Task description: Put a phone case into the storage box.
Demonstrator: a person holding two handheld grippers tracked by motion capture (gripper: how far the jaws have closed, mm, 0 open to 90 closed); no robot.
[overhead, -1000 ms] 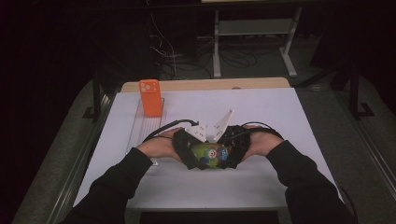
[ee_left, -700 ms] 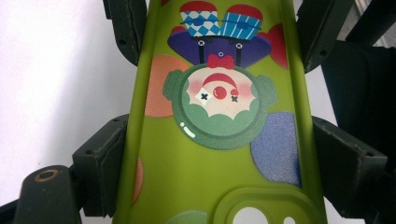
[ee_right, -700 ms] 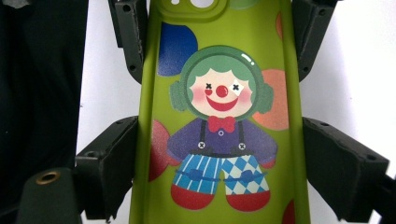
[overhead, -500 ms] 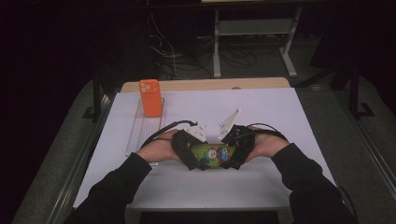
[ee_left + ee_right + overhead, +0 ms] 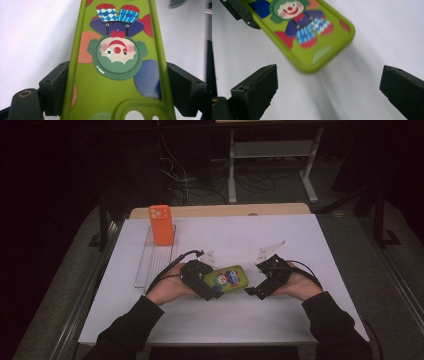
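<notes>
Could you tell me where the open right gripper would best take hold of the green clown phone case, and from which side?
Probably at its free rounded end, across the two long edges. The green phone case is flat and narrow; the left gripper clamps its camera-hole end that way. The right gripper stands open facing the free end, so come straight in along its length.

At frame centre a phone case [image 5: 229, 278] lies on the table [image 5: 280, 240], between the left tool [image 5: 212, 292] and right tool [image 5: 252, 291]. Upper left, another case [image 5: 161, 224] stands in a wire rack [image 5: 150, 265].
</notes>
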